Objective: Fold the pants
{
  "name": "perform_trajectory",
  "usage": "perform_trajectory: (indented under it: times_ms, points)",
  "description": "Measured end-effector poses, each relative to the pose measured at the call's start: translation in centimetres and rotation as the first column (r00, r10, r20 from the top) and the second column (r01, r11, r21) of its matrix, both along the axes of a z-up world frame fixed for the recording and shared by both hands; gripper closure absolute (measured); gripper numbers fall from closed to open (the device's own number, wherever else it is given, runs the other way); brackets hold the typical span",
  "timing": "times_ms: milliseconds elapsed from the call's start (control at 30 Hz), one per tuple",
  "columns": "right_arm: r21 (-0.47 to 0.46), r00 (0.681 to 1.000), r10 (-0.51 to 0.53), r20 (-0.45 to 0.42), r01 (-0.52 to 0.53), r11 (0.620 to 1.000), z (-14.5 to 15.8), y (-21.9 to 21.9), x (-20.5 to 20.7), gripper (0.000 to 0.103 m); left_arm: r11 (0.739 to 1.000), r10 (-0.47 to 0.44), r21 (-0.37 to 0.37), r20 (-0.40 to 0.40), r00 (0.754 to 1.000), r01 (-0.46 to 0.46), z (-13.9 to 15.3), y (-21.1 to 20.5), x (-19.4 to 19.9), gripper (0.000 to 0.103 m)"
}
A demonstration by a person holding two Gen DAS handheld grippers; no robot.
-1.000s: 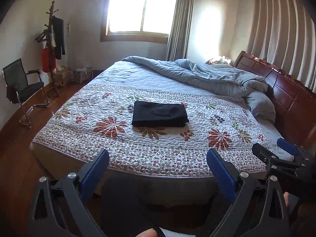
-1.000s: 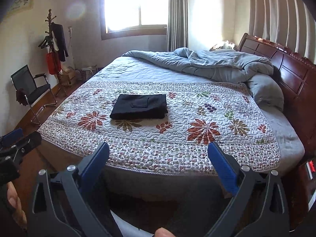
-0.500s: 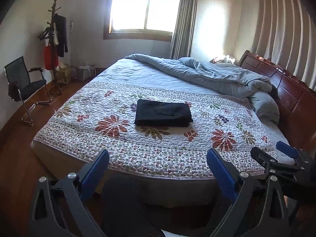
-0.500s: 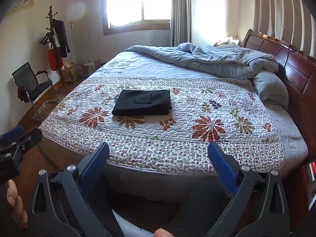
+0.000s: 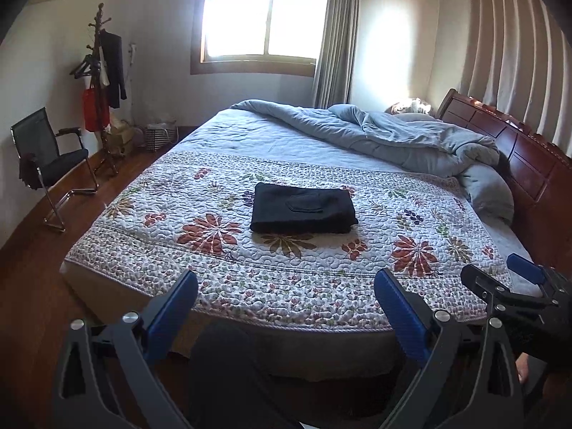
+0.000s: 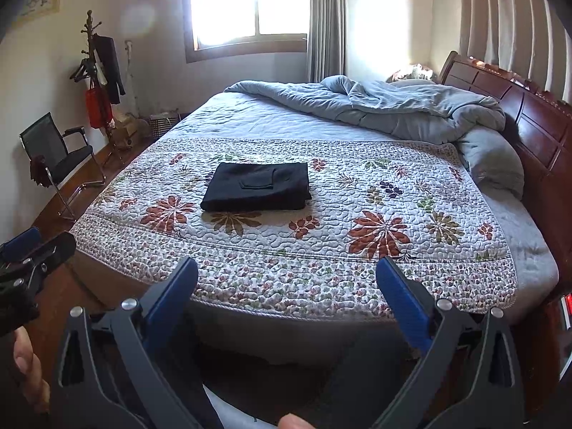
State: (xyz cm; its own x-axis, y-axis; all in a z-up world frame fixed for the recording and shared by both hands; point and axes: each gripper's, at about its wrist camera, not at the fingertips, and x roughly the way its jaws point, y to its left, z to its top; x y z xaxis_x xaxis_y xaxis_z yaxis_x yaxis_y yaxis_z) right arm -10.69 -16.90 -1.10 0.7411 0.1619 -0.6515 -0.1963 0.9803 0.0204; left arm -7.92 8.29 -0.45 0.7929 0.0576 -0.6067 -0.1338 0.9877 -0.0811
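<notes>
Nearest the cameras, the left gripper [image 5: 286, 307] is held off the near edge of the bed [image 5: 250, 343], its blue fingers [image 5: 171, 311] spread wide with nothing between them. The right gripper [image 6: 286, 304] is held the same way, released and empty, and each one shows at the edge of the other's view. Both are well apart from the pants.

Beyond them a flowered quilt [image 5: 411, 250] covers the near half of the bed. The pants [image 5: 303, 208] lie on it, folded into a flat black rectangle (a pocket faces up), a little left of the bed's middle.

Farther back a rumpled grey-blue duvet [image 5: 393, 136] is bunched toward the dark wooden headboard [image 5: 529, 164] on the right. On the left, on the wooden floor, stands a black chair [image 5: 50, 161], and behind it a coat rack [image 5: 102, 82] hung with clothes. A bright window [image 5: 264, 18] fills the far wall.
</notes>
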Motion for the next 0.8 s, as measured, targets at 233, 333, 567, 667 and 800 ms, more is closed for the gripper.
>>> perform_trajectory:
  times_ms: [233, 333, 567, 667, 800]
  points:
    - [0.001, 1.000, 0.006, -0.012, -0.006, 1.000, -0.42, 0.32, 0.70, 0.004, 1.000, 0.004, 0.002, -0.018, 1.000, -0.004, -0.56, 0.39, 0.75, 0.004]
    - [0.000, 1.000, 0.005, -0.013, -0.005, 1.000, -0.51, 0.34, 0.76, 0.004, 1.000, 0.007, 0.003, -0.024, 1.000, -0.007, -0.75, 0.54, 0.93, 0.004]
    - [-0.001, 1.000, 0.004, -0.013, -0.004, 1.000, -0.65, 0.30, 0.91, 0.004, 1.000, 0.008, 0.013, -0.025, 1.000, -0.008, -0.93, 0.49, 1.09, 0.004]
    - [-0.002, 1.000, 0.004, -0.015, -0.004, 1.000, -0.69, 0.21, 0.93, 0.004, 1.000, 0.007, 0.014, -0.027, 1.000, -0.007, -1.00, 0.38, 1.07, 0.004]
    - [-0.001, 1.000, 0.005, -0.016, -0.005, 1.000, -0.72, 0.16, 0.94, 0.004, 1.000, 0.007, 0.012, -0.030, 1.000, -0.007, -1.05, 0.46, 1.05, 0.004]
